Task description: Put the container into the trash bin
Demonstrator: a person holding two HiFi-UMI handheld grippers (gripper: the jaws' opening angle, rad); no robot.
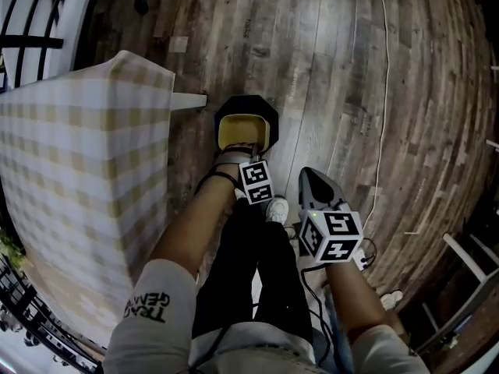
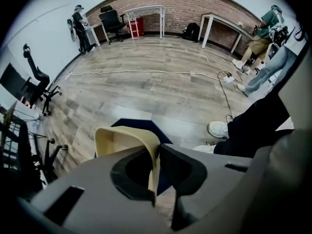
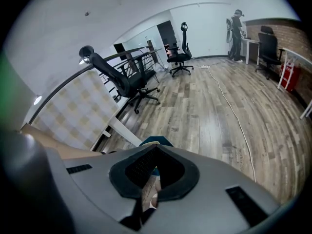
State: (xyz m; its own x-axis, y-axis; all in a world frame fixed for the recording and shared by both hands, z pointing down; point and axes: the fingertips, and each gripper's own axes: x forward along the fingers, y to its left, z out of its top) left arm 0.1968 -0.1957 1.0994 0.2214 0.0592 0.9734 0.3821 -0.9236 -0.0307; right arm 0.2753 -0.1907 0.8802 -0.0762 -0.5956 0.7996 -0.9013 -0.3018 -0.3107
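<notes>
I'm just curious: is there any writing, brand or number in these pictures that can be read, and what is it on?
"GEAR": printed upside down on the person's white sleeve; the word beside it is too warped to read for sure.
Marker cubes: black-and-white square patterns only, no letters.
Container and trash bin: no print shows.

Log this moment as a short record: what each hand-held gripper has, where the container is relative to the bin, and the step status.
left hand-held gripper: shut on the wall of the container
right hand-held gripper: shut, empty, beside the person's leg
container position: cream, open side up, right over the opening of the trash bin in the head view
trash bin: dark, on the wood floor by the checked table
status: container not yet released
</notes>
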